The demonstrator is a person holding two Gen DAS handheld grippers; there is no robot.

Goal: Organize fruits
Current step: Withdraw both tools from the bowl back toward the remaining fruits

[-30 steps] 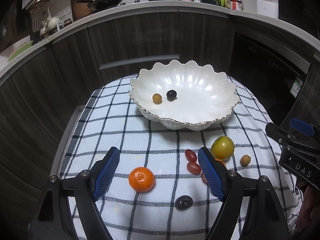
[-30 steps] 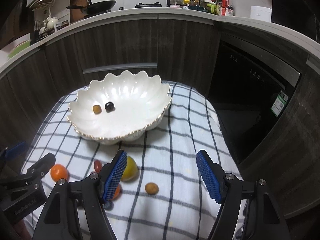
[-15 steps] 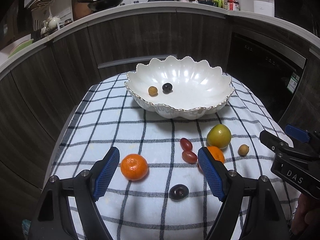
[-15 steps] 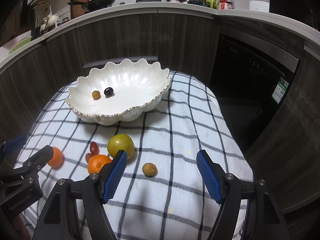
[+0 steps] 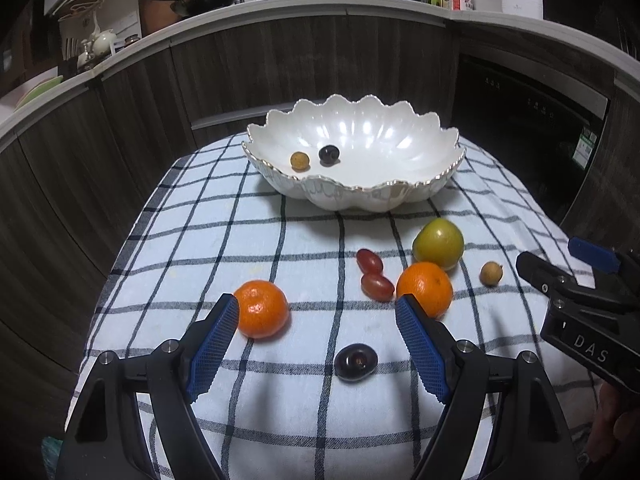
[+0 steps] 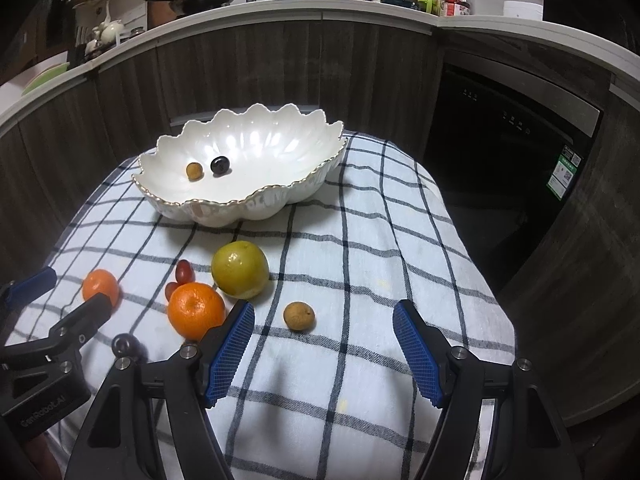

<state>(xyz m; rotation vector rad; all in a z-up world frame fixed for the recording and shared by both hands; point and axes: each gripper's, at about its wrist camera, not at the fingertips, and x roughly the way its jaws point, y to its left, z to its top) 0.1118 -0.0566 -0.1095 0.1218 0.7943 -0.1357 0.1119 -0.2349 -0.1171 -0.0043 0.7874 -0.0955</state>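
Both grippers are held spread above the checked cloth (image 5: pixel 224 216) that covers the worktop, with nothing pinched between the blue pads. Between the fingers of the left gripper (image 5: pixel 318 344) a dark plum (image 5: pixel 356 361) is seen lying on the cloth, and a mandarin (image 5: pixel 262 309) lies just beside the left pad. Between the fingers of the right gripper (image 6: pixel 324 346) a small brown longan (image 6: pixel 299 315) is seen, apart from both pads. A second mandarin (image 6: pixel 196 311) is found just beside the longan, toward the left gripper, and a yellow-green round fruit (image 6: pixel 240 268) lies touching or nearly touching that mandarin, on the side toward the bowl. Two red grape tomatoes (image 5: pixel 372 274) are placed close together just beside the second mandarin. The scalloped white bowl (image 5: pixel 424 188) stands on the cloth beyond all the loose fruit, well apart from both grippers; a second longan (image 5: pixel 299 161) and a dark round fruit (image 5: pixel 329 154) are held inside it, near each other.
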